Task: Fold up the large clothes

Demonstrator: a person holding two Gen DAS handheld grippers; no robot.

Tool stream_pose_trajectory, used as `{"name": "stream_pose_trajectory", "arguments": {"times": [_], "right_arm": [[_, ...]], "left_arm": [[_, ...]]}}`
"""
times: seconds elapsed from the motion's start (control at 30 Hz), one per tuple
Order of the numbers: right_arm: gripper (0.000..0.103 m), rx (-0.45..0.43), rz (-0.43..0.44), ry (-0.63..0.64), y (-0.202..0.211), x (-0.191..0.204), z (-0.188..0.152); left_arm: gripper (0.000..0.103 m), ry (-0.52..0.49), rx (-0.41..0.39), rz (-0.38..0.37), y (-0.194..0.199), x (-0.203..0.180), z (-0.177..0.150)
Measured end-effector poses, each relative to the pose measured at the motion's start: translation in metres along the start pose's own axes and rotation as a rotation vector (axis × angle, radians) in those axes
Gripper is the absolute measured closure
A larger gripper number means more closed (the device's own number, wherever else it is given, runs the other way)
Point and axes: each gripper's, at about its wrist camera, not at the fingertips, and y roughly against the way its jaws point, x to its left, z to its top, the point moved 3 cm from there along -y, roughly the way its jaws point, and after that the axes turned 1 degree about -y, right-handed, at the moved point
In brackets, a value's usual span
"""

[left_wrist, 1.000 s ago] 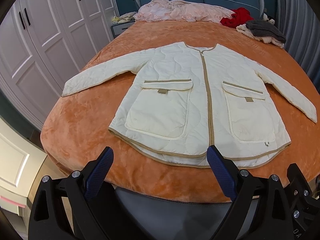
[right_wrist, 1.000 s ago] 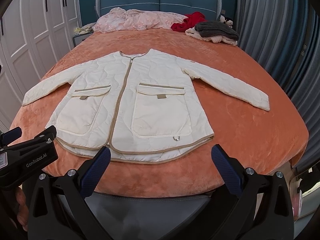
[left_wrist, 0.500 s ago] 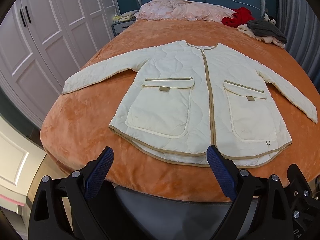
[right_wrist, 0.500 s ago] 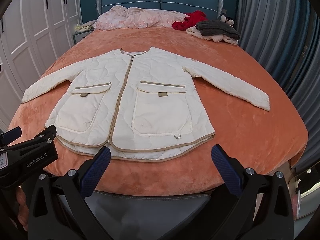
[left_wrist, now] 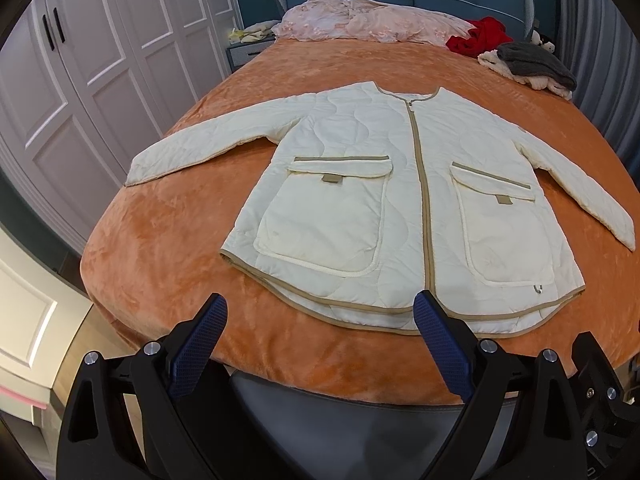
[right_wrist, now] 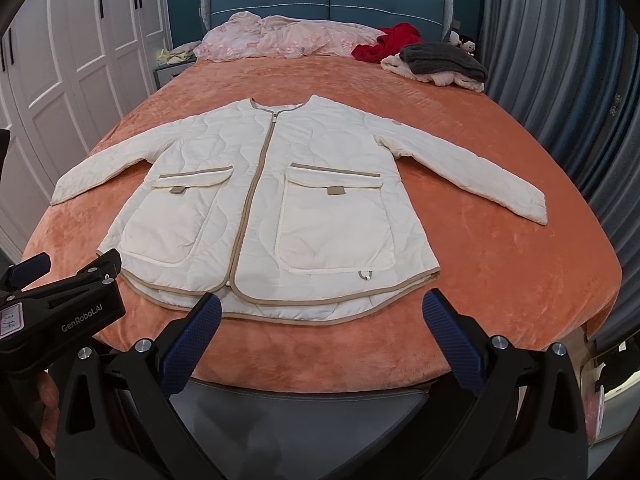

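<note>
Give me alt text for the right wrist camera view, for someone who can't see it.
A cream quilted jacket with tan trim lies flat, zipped, sleeves spread, on an orange plush bedspread. The right gripper hovers open at the bed's near edge with nothing between its blue-padded fingers. Other clothes are piled by the blue headboard.

In the left wrist view, the right edge of the frame cuts off the far cuff of the cream quilted jacket (left_wrist: 392, 200) and most of a black gripper body at lower right. At the lower left of the right wrist view, a person's hand (right_wrist: 46, 408) is mostly hidden behind the black gripper frame. The small dark-and-white objects (right_wrist: 462, 42) at the upper right, by the blue padded headboard (right_wrist: 320, 0), are too small to identify.
</note>
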Motion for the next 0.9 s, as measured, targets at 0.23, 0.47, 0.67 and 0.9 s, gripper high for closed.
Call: {"name": "stream_pose_trajectory", "arguments": {"times": [0.23, 0.47, 0.67, 0.9], "right_arm": [[0.005, 0.0, 0.001, 0.002, -0.001, 0.002, -0.001], [0.005, 0.001, 0.001, 0.003, -0.001, 0.002, -0.001], [0.005, 0.003, -0.011, -0.006, -0.005, 0.001, -0.002], [0.005, 0.063, 0.057, -0.168, -0.042, -0.05, 0.013]], "left_arm": [[0.011, -0.002, 0.001, 0.0, 0.0, 0.0, 0.001], [0.011, 0.0, 0.003, 0.002, -0.001, 0.001, 0.0], [0.011, 0.002, 0.011, 0.007, -0.007, 0.002, 0.0], [0.011, 0.011, 0.01, 0.026, -0.026, 0.002, 0.009]]}}
